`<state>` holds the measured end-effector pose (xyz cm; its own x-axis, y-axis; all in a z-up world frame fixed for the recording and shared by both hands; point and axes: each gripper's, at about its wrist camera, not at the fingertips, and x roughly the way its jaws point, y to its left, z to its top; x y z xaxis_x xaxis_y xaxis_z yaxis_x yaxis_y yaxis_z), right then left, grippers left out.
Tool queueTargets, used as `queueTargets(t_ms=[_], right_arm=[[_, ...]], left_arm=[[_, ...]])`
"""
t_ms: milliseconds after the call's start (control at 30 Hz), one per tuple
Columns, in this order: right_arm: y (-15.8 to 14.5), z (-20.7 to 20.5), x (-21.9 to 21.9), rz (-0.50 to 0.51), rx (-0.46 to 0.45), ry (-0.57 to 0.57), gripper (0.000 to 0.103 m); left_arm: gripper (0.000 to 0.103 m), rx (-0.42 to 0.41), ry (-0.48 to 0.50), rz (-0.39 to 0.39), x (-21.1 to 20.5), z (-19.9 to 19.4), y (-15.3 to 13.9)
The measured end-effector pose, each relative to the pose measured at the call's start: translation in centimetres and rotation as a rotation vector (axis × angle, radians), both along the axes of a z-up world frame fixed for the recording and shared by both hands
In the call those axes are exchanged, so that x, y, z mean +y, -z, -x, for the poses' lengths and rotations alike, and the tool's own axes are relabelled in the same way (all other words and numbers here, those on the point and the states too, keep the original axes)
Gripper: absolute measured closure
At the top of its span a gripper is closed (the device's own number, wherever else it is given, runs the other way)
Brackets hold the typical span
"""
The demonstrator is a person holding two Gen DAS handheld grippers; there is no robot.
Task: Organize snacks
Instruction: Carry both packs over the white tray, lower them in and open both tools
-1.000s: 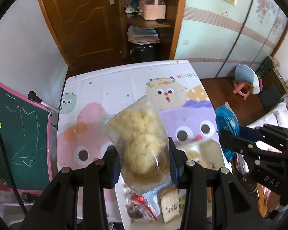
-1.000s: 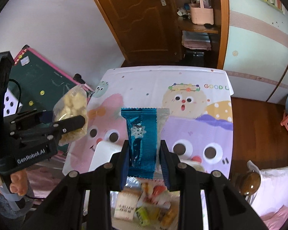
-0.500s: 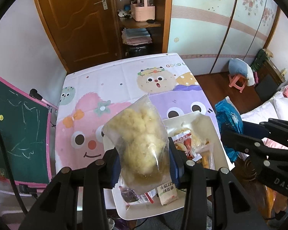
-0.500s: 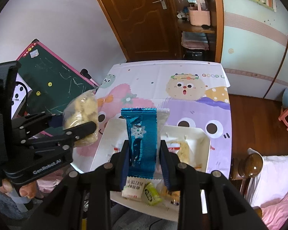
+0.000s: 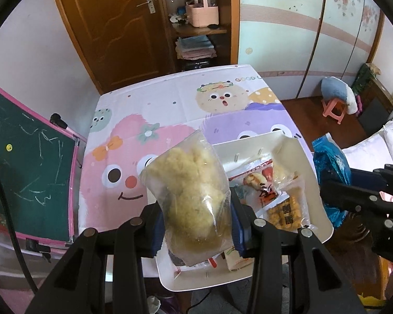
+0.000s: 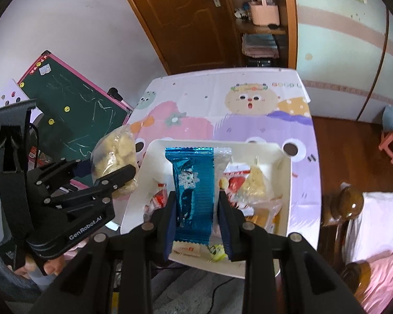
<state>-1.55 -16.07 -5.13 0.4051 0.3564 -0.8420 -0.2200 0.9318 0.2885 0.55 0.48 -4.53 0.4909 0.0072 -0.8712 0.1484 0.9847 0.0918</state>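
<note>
1. The clear bag of yellow puffs (image 5: 194, 196) is pinched upright between the left gripper (image 5: 195, 221) jaws, held in the air above the near-left part of the white tray (image 5: 249, 146).
2. The blue foil packet (image 6: 194, 196) stands upright in the right gripper (image 6: 196, 222), clamped on both sides, over the middle of the same tray.
3. The step in hand looks like carrying: both snacks are lifted off the pile, neither set down. Next, each needs a place on the cartoon tablecloth (image 5: 170, 104) beyond the tray, then a lowering and a release.
4. The tray sits at the table's near edge, with loose snack packets (image 6: 251, 185) left in it.
5. The right wrist view shows the left gripper from the side and the tray's left half; the left wrist view hides that part behind the bag.
</note>
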Motion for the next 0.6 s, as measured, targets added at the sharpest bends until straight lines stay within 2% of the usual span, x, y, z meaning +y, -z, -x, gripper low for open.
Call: queueTargets(t_ms=[200, 600], right_arm=[[1.5, 0.3, -0.3, 0.001, 0.052, 0.024, 0.074], [2.5, 0.2, -0.3, 0.012, 0.081, 0.035, 0.074]], left_arm=[[0.063, 0.017, -0.011, -0.008, 0.1, 0.4, 1.2], [0.063, 0.065, -0.015, -0.013, 0.1, 0.6, 3.2]])
